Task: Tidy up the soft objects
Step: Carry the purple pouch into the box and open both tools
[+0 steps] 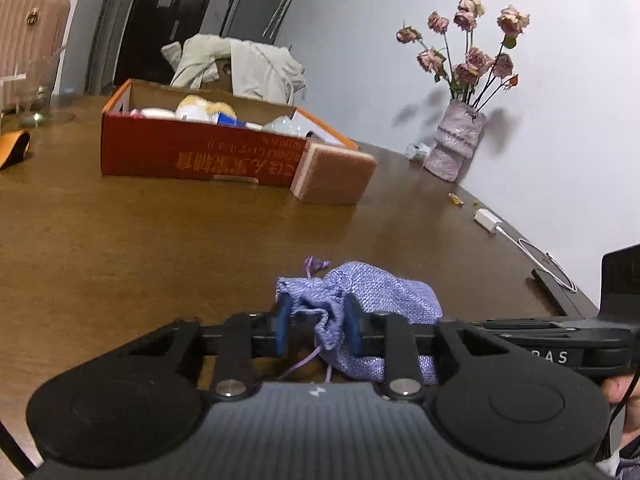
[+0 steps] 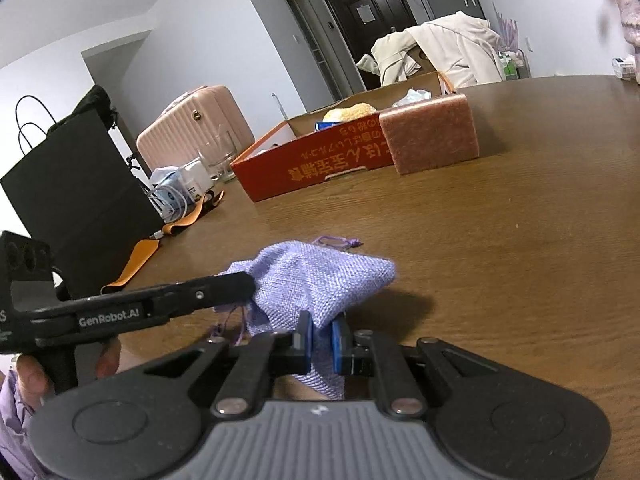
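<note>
From the left wrist, the left gripper [image 1: 316, 322] has its blue fingers [image 1: 283, 322] closed on the gathered neck of a purple drawstring pouch [image 1: 380, 292], which rests on the brown surface [image 1: 160, 232] right in front of the camera. The cloth is bunched between the pads, and loose cords trail below. Farther back stands a red cardboard box [image 1: 192, 152] already holding soft things, with a pink sponge block [image 1: 336, 174] touching its near corner. A vase of dried flowers [image 1: 456, 144] stands by the wall.

From the right wrist, the right gripper [image 2: 320, 342] has its fingers [image 2: 306, 340] clamped tight on a bottom corner of the same pouch [image 2: 312, 276], with the cloth tenting up ahead of them. The left gripper comes in from the left, its fingertip against the pouch's other end. The box [image 2: 320, 164] and sponge block [image 2: 430, 132] lie well apart from the pouch, farther across the surface.

The step in hand seems to be carrying the pouch to the box. To do it well, both hands should rise together and keep pace, so the cloth is neither stretched nor slipped, then clear the box wall before either lets go.
</note>
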`<state>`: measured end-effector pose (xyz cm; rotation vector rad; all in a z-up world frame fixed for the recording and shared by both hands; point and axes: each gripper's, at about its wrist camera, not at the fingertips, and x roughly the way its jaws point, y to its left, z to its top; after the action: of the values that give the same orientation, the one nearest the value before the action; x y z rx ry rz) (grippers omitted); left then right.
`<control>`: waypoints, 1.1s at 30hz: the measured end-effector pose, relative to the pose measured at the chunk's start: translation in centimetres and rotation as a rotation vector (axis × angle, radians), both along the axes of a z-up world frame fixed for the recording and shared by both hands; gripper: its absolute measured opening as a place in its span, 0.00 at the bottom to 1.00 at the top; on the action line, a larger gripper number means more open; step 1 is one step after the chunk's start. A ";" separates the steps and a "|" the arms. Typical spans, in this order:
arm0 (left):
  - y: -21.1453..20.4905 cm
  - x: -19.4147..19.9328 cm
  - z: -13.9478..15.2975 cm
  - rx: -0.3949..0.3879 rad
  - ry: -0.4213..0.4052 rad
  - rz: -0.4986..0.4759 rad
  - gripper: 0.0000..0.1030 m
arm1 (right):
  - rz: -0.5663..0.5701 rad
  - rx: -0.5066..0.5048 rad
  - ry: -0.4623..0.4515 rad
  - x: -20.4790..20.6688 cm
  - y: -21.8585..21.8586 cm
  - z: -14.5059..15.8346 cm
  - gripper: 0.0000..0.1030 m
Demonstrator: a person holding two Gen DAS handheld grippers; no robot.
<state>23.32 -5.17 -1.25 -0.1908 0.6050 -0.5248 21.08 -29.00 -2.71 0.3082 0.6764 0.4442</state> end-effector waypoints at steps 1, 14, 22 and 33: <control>0.0 0.1 0.4 -0.007 -0.005 -0.002 0.24 | -0.002 -0.006 -0.005 0.1 -0.1 0.2 0.09; 1.0 11.2 9.4 -0.006 -0.163 0.086 0.23 | 0.037 -0.049 -0.217 12.3 0.8 9.6 0.09; 3.7 21.9 9.9 0.112 -0.148 0.295 0.24 | 0.103 -0.107 -0.228 26.1 7.3 11.2 0.09; 5.8 25.2 6.6 0.237 -0.115 0.400 0.54 | 0.124 -0.234 -0.126 33.2 14.0 5.1 0.36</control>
<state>48.52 0.60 5.30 -0.0528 0.4956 -0.0750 54.31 -14.96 2.36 0.0169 0.6187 0.4927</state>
